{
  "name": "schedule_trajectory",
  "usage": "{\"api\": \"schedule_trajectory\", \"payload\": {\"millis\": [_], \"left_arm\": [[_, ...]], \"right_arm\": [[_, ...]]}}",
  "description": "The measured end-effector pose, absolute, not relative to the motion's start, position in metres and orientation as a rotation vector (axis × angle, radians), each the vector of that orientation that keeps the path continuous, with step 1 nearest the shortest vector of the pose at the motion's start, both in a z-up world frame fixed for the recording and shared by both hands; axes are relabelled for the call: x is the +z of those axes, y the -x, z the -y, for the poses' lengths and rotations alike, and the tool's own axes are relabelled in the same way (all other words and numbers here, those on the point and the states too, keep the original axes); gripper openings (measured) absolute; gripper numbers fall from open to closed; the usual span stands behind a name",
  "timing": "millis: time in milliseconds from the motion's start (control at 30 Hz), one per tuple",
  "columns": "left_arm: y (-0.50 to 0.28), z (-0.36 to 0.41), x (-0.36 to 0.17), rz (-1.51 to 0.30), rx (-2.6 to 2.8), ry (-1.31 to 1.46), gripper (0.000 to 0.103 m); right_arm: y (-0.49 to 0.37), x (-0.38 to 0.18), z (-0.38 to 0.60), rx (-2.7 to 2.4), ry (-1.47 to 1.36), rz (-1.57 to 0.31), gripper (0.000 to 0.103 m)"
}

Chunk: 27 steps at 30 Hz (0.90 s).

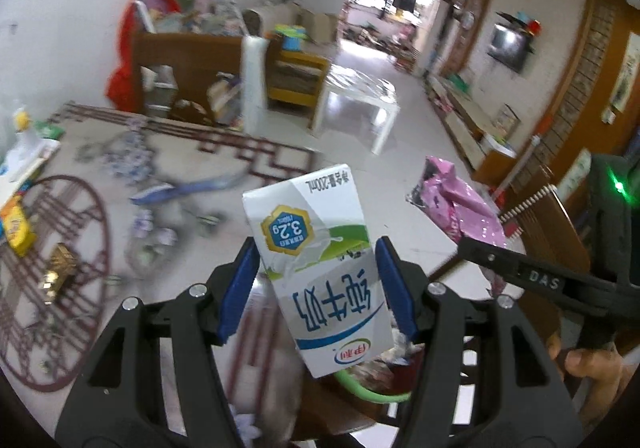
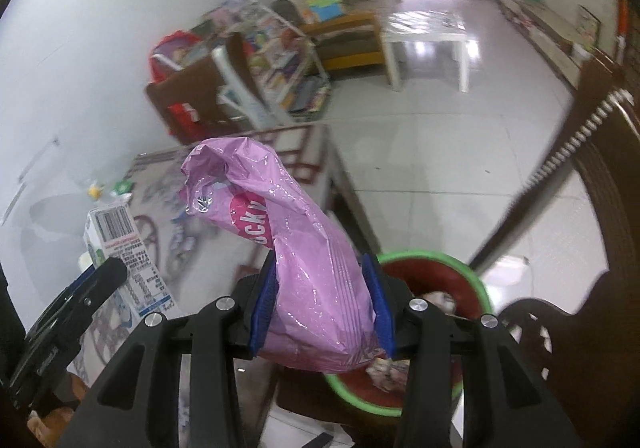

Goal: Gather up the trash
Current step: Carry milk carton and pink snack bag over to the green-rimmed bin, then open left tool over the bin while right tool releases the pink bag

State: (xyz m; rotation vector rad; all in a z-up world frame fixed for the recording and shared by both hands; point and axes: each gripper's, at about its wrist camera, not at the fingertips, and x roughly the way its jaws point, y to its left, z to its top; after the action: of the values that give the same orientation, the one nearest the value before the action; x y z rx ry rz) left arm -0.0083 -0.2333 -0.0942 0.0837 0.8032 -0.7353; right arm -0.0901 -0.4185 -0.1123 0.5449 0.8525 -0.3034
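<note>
You are at the drop-off step, by the look of it: both claws carry trash and a green-rimmed bin point(image 2: 474, 280) sits just below and ahead of them.

Your left claw point(image 1: 318, 288) is closed about halfway, its blue pads point(image 1: 394, 290) pressing the two sides of a white milk carton point(image 1: 320, 268). The carton stands upside down between the fingers, tilted a little to the left, its far end well past the fingertips. Below that claw you see only a sliver of the bin's green rim, with crumpled rubbish inside.

Your right claw point(image 2: 322, 304) is clamped to a similar width on a pink snack bag point(image 2: 304, 248). The bag is crumpled, held near its lower end, and its loose top flops forward and to the left beyond the fingertips. The bin lies directly under and to the right of this claw, already holding some waste.

The next move probably calls for bringing each claw squarely over the bin mouth before you let go. The bag is light and floppy, so it may drift or catch on the rim; release it low. The carton is stiffer and should fall straight. More litter lies on the patterned bench point(image 1: 100, 152) ahead and left of your left claw, so collecting seems far from finished.
</note>
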Motion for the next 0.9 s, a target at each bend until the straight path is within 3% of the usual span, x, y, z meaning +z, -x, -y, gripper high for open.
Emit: {"api": "schedule_trajectory", "payload": {"millis": [433, 900], "left_arm": [[0.019, 0.297, -0.139, -0.935, -0.918, -0.171, 0.049], [0.007, 0.278, -0.136, -0.945, -0.841, -0.12, 0.049]], "right_arm": [[0.136, -0.15, 0.457, -0.495, -0.626, -0.959, 0.043], [0.127, -0.166, 0.46, -0.474, -0.624, -1.012, 0.043]]}}
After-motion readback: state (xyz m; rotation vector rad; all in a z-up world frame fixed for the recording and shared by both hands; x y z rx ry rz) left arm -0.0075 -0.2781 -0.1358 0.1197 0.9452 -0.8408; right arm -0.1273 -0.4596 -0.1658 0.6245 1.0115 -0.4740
